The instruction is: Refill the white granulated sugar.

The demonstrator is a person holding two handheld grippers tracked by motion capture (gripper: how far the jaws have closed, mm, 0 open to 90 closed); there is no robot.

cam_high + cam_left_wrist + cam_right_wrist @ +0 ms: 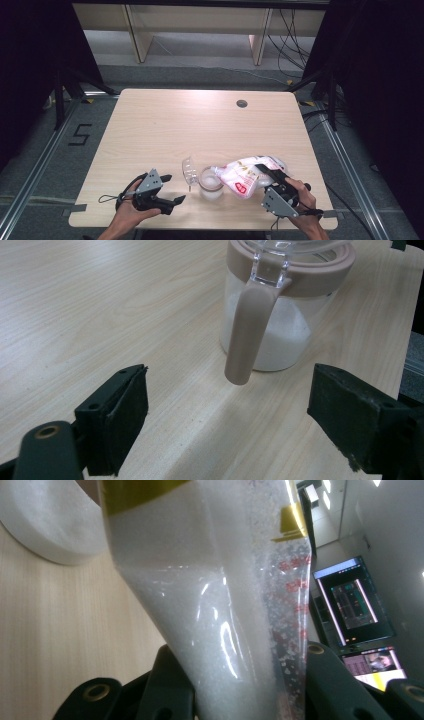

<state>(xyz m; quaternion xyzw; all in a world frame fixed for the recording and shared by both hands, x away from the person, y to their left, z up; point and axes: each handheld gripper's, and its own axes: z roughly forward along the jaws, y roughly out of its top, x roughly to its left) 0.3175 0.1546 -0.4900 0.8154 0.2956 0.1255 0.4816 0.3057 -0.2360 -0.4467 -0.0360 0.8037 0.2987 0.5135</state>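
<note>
With the right gripper (263, 172) clamped on a tilted bag of white granules (246, 174) whose mouth met the open jar (210, 184) just to its left, grains risked spilling onto the table (200, 120) if the bag slipped, while the left gripper (171, 189) waited open, left of the jar.

black two-jaw left claw (170, 189), right claw (264, 170), grey 3-cornered top plates w/ screws, thin black cables, bare forearms
</note>
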